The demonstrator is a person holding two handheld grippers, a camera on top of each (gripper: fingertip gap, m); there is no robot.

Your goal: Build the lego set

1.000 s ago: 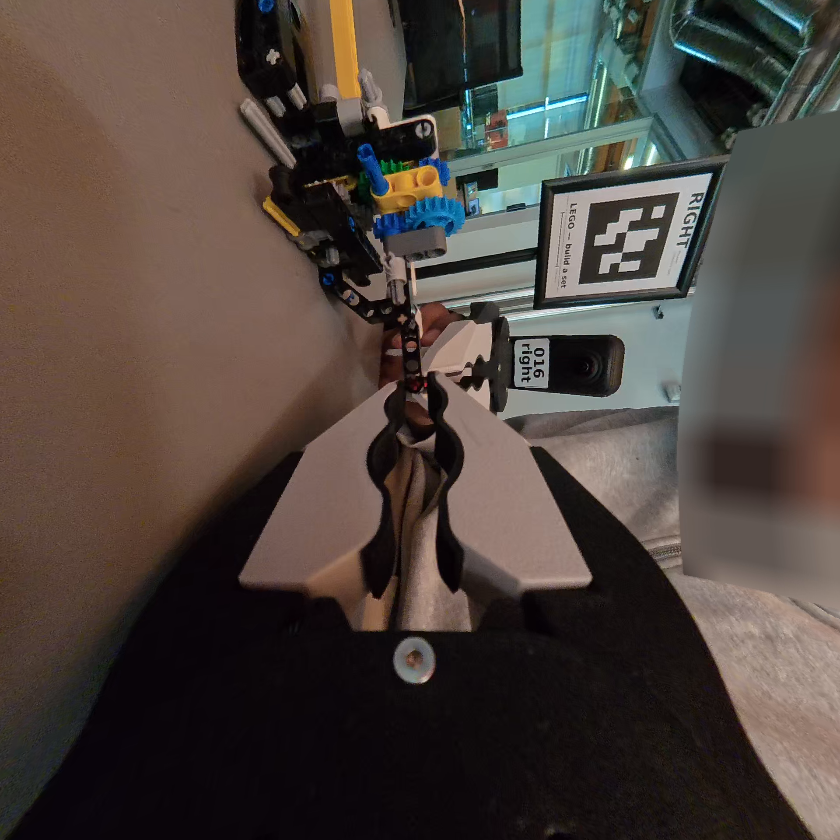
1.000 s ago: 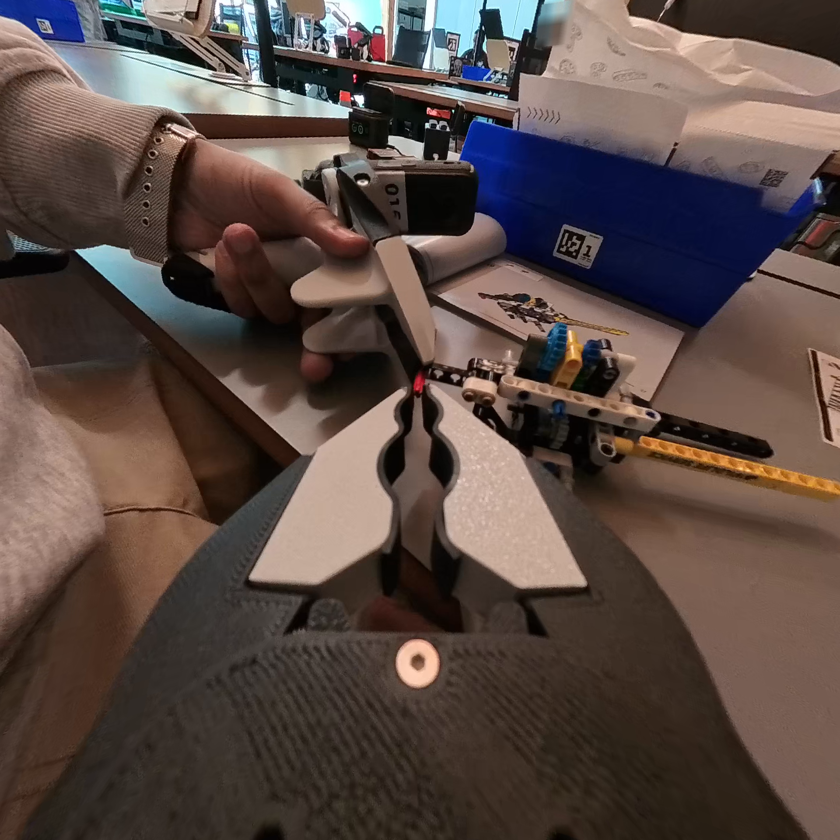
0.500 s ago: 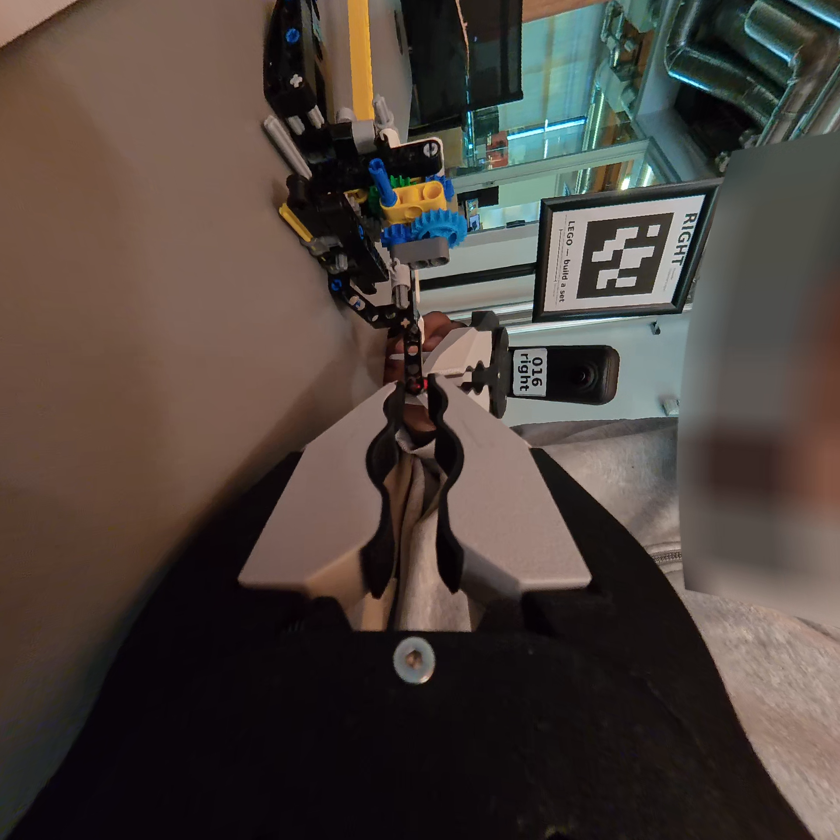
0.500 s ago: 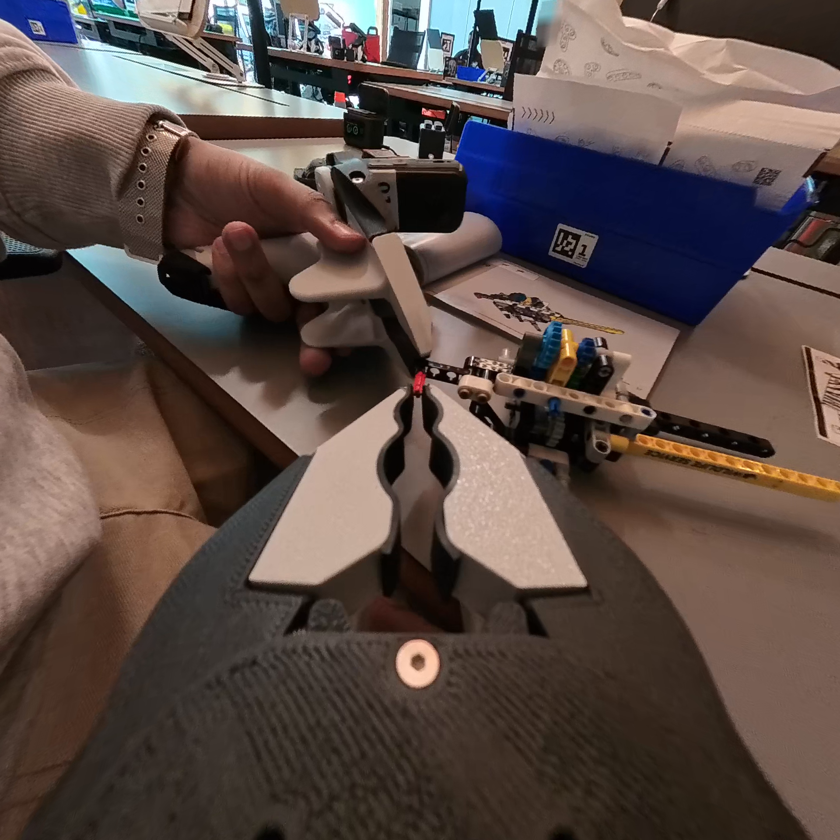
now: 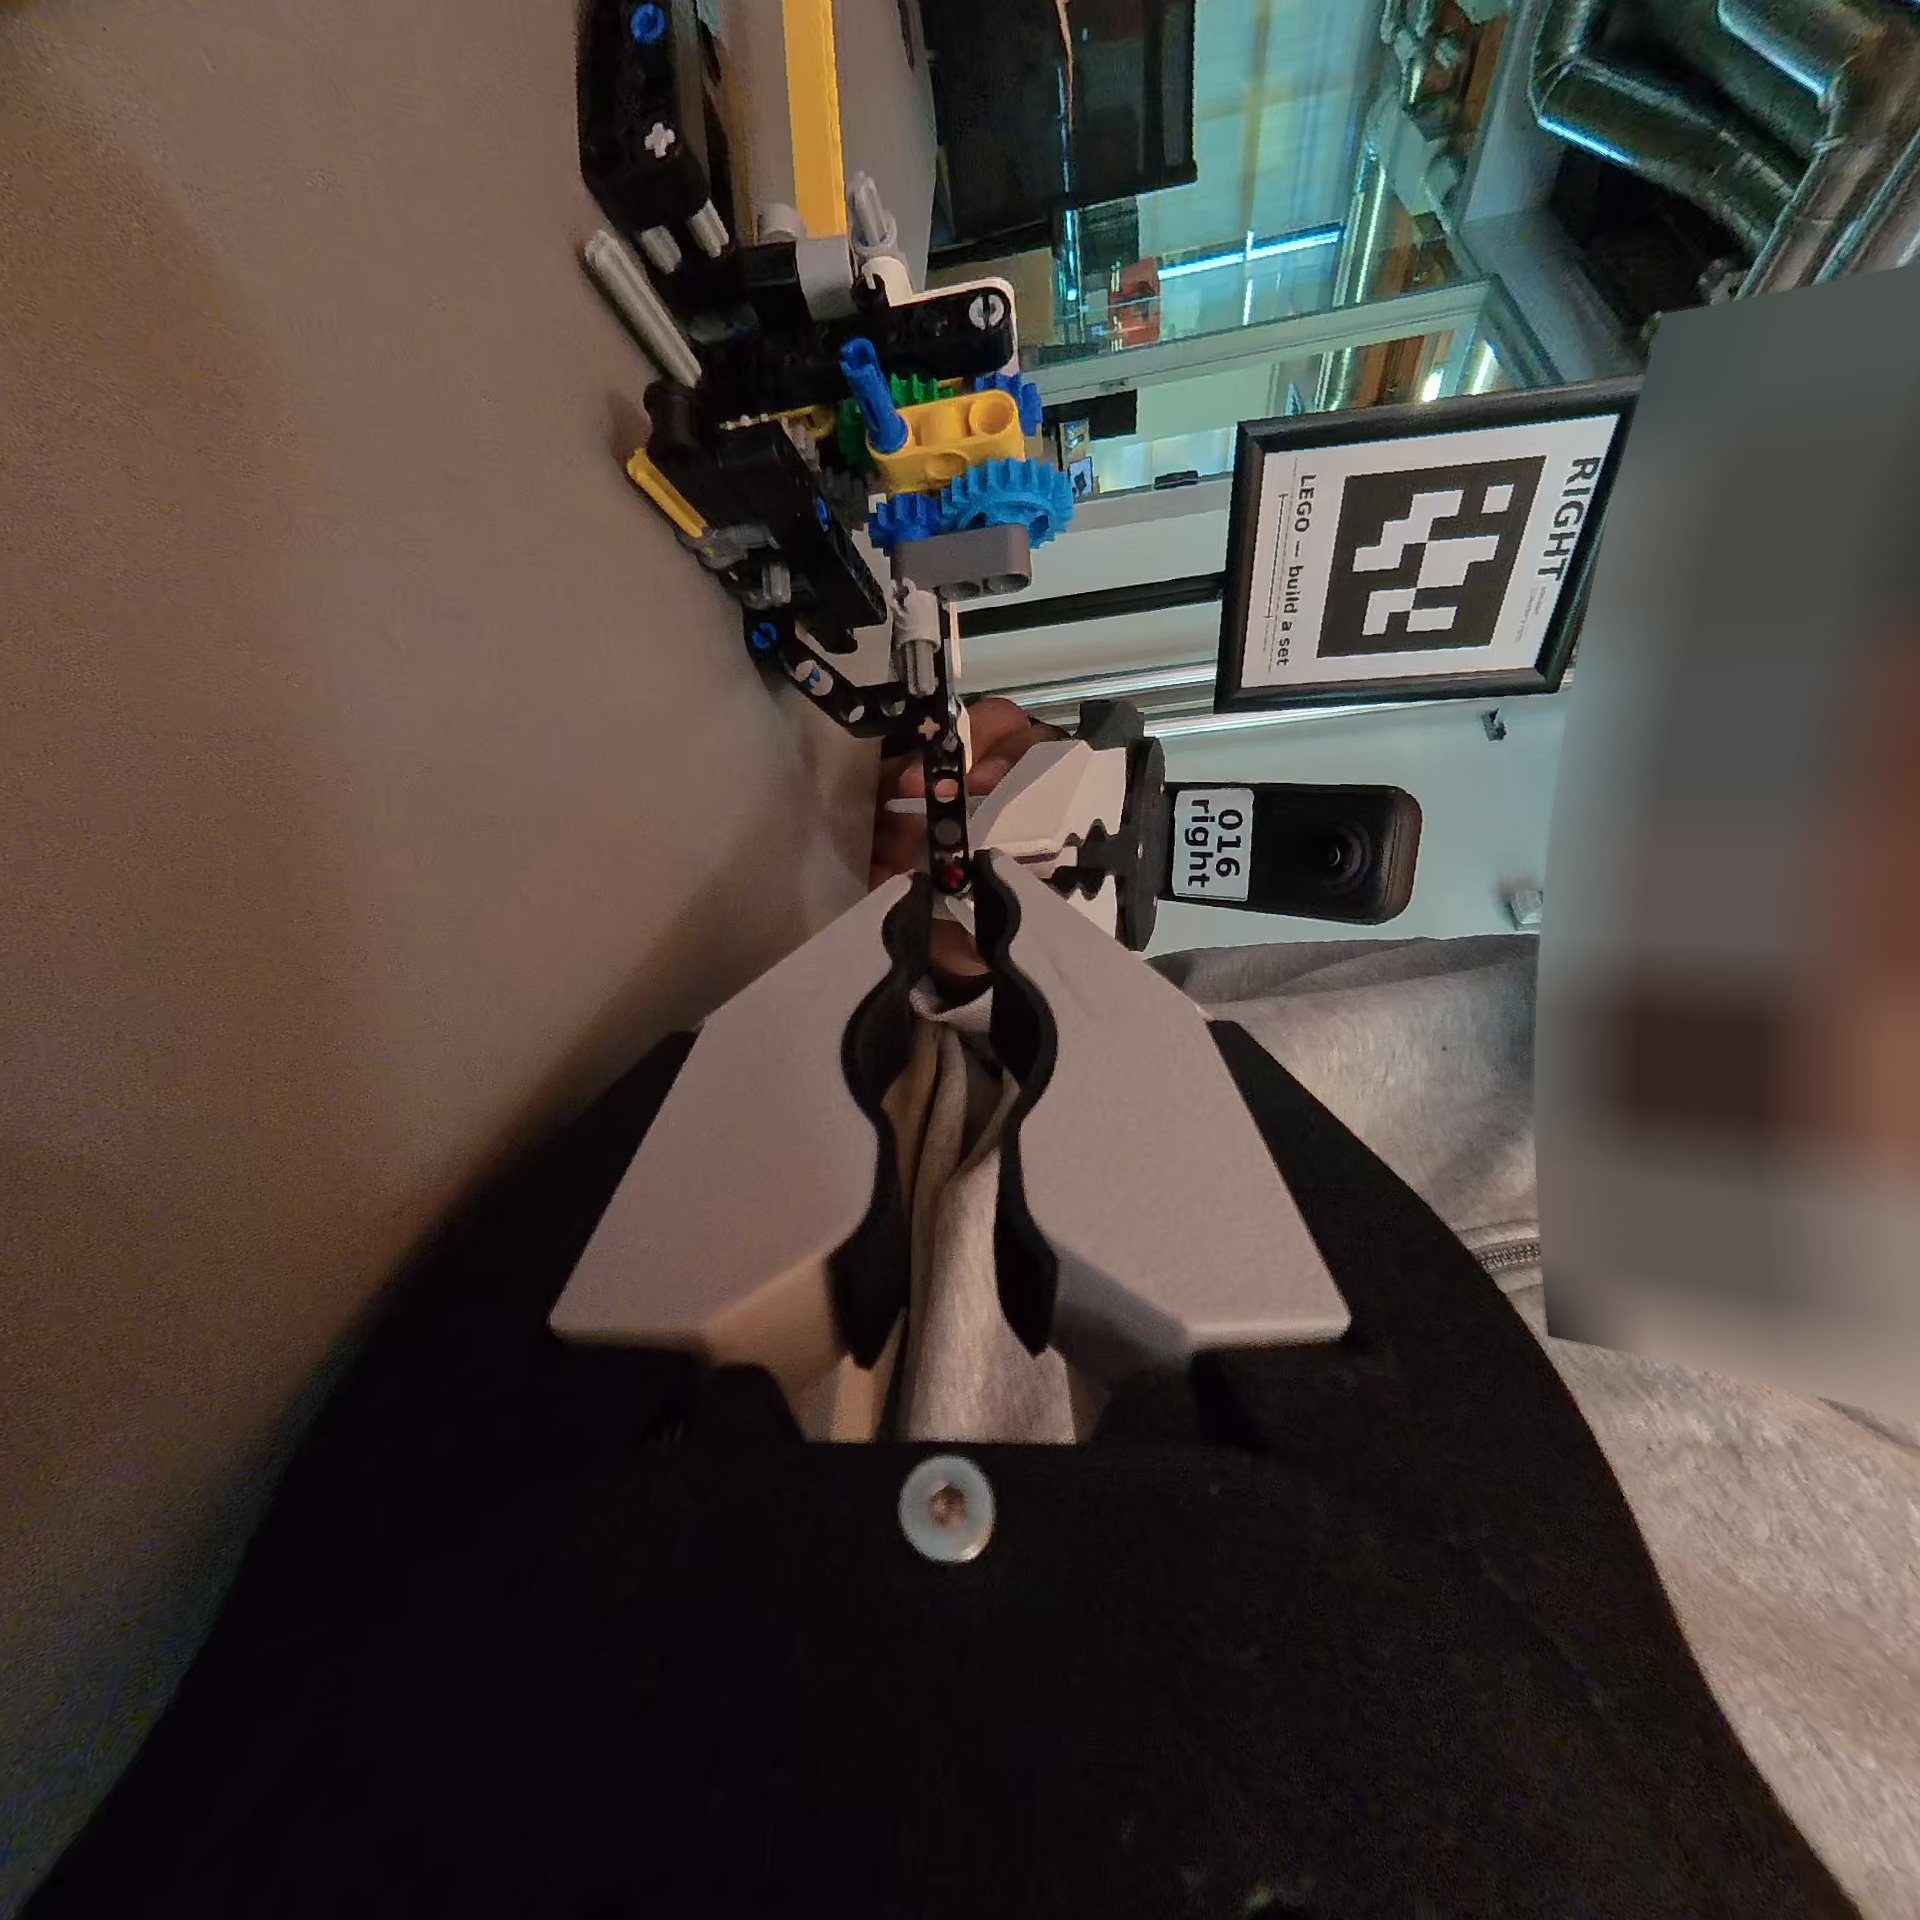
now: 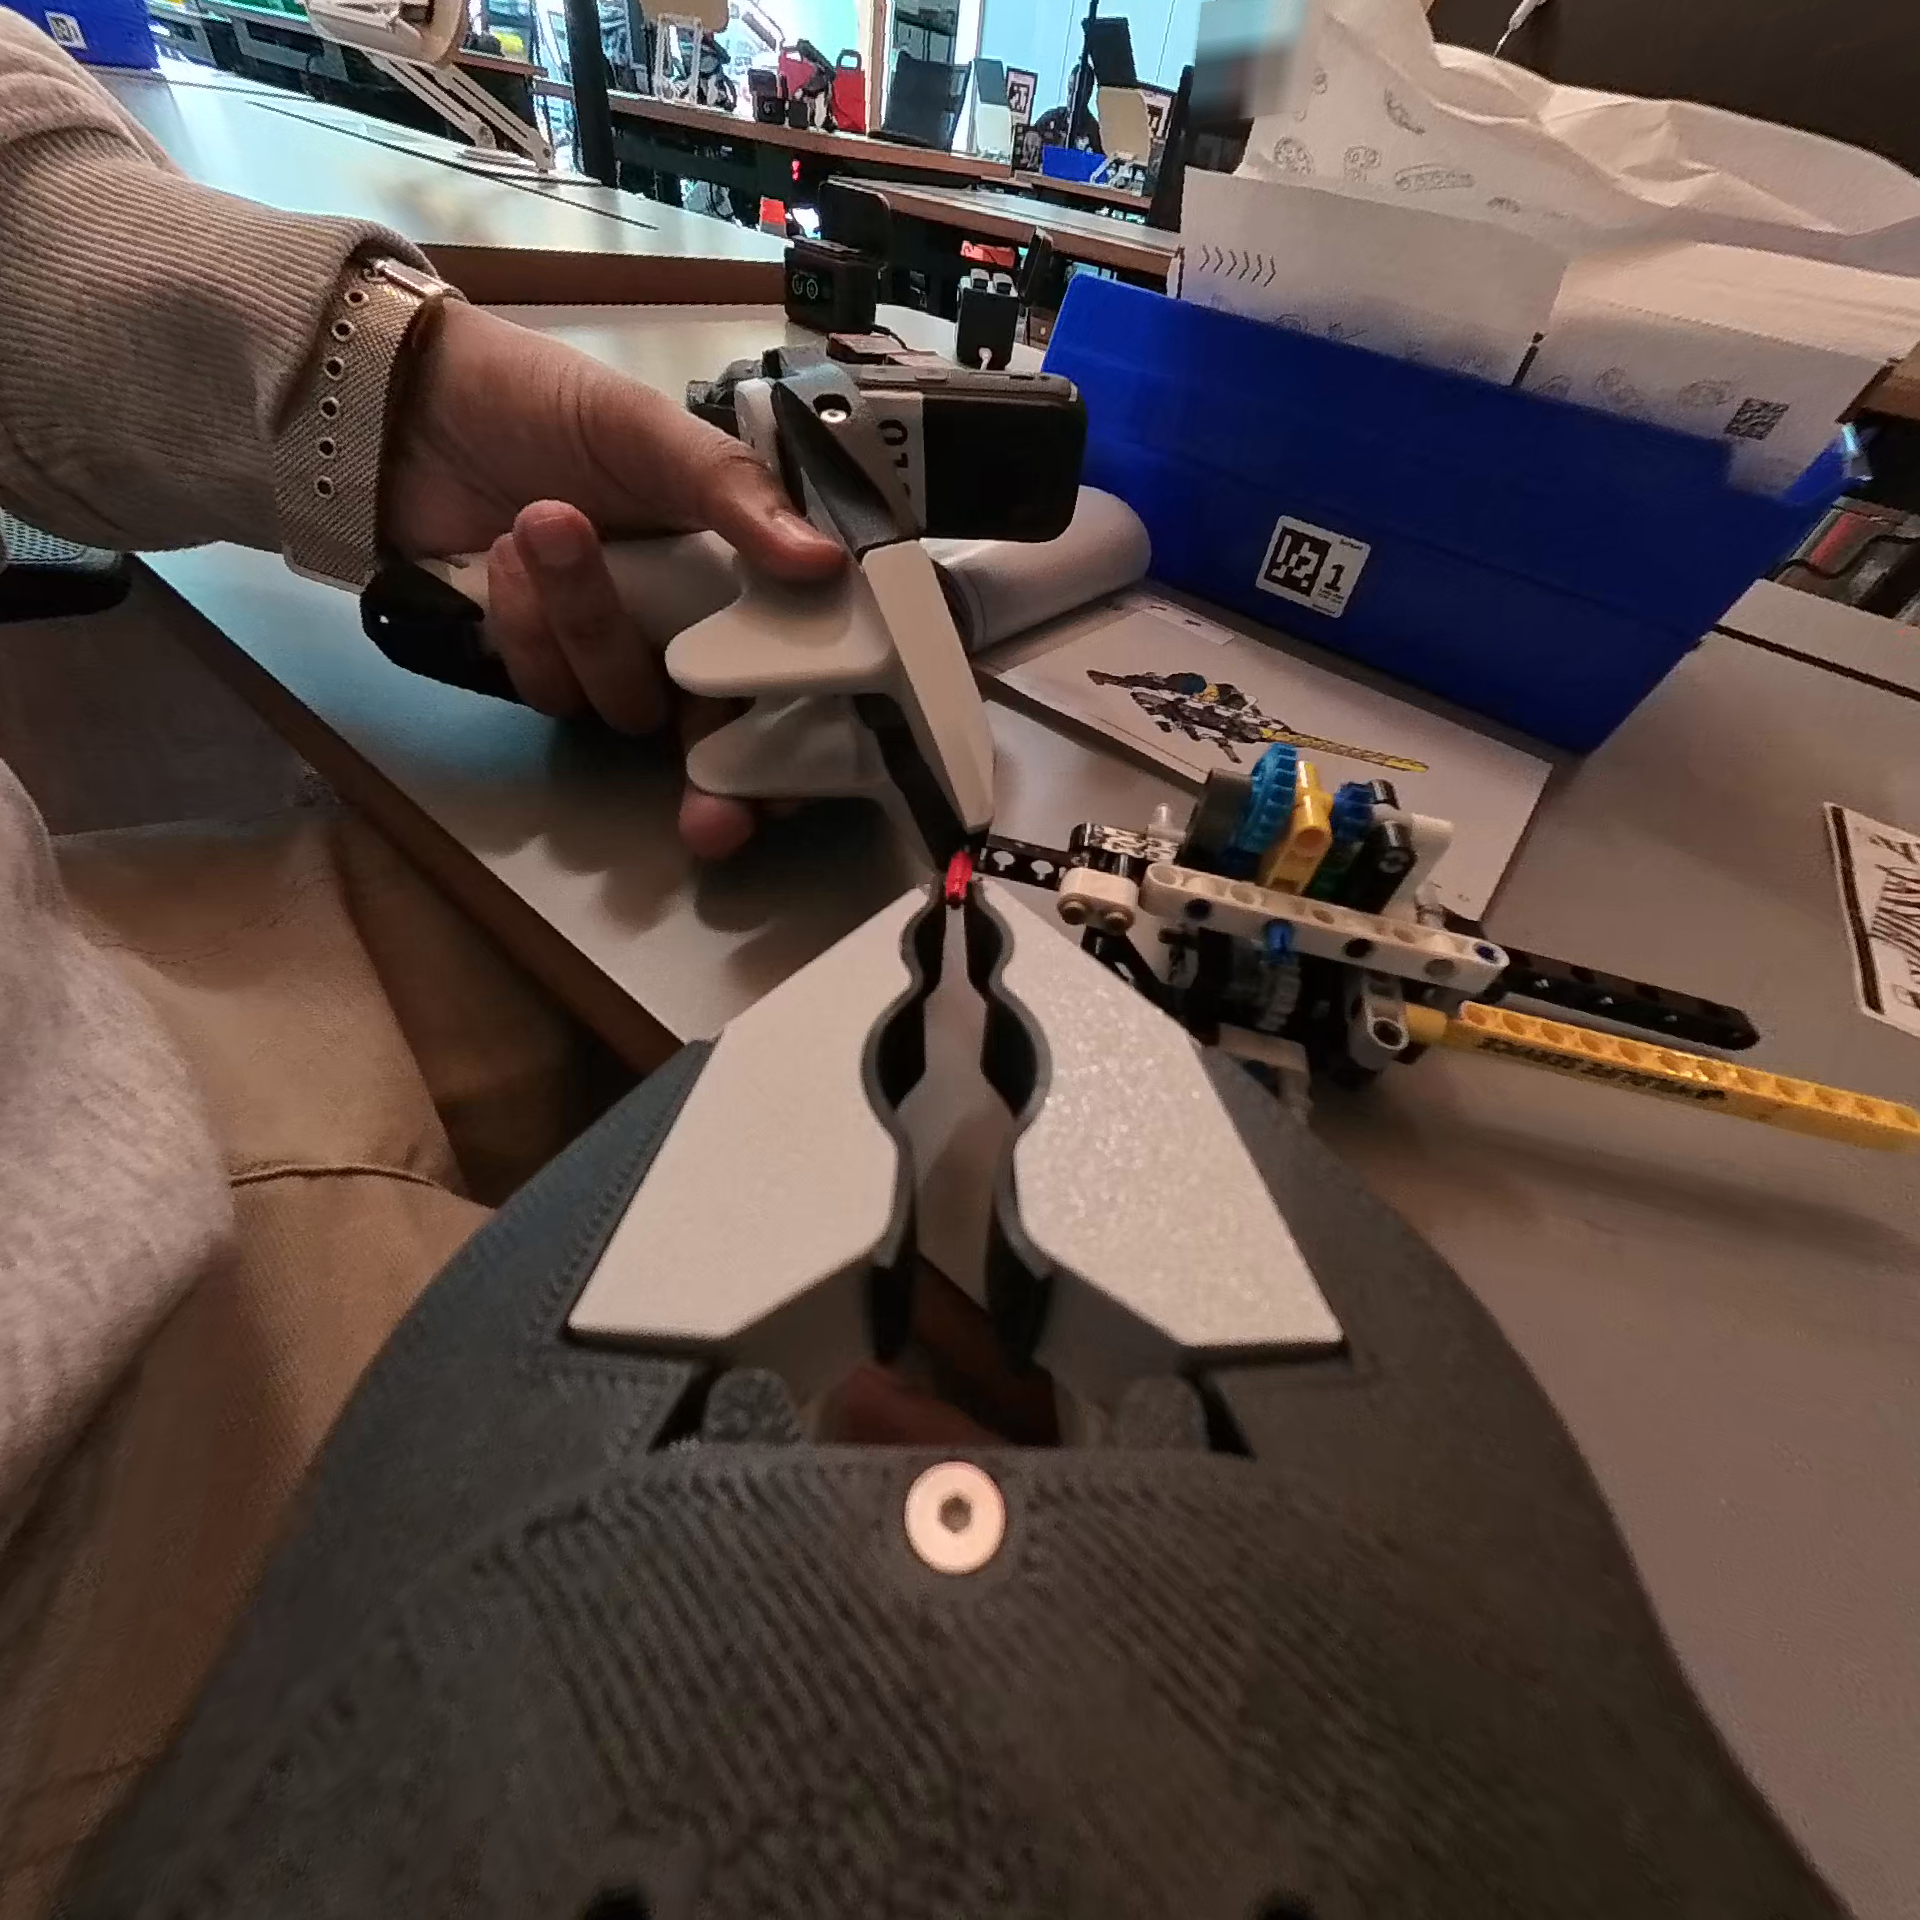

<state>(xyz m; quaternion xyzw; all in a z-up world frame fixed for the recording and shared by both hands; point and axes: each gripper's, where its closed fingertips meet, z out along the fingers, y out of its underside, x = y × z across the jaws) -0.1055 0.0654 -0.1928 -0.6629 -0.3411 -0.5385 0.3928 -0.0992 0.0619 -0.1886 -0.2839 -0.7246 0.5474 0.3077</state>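
Note:
The partly built lego model point(image 6: 1299, 914), with blue gears, a yellow piece and a white beam, rests on the grey table point(image 6: 1558, 1299). A thin black beam point(image 6: 1029, 862) sticks out of it toward me. My left gripper point(image 6: 961, 826), held by a hand point(image 6: 582, 488), is shut on that beam's end. My right gripper point(image 6: 954, 904) is shut on a small red pin point(image 6: 954, 885) pressed against the same end. In the left wrist view my left gripper point(image 5: 948, 894) pinches the black beam point(image 5: 943, 769), with the red pin point(image 5: 951, 881) at its tips and the model point(image 5: 831, 468) beyond.
A long yellow beam point(image 6: 1662, 1081) and a black one run out of the model to the right. An instruction sheet point(image 6: 1247, 707) and a blue bin point(image 6: 1455, 520) holding white paper lie behind. The table edge point(image 6: 499, 883) is close on the left. A framed marker sign point(image 5: 1413, 540) stands behind. The grippers are tip to tip, or close to it.
Almost nothing. Both grippers stay shut at the black beam's end, and the model wobbled slightly in the left wrist view.

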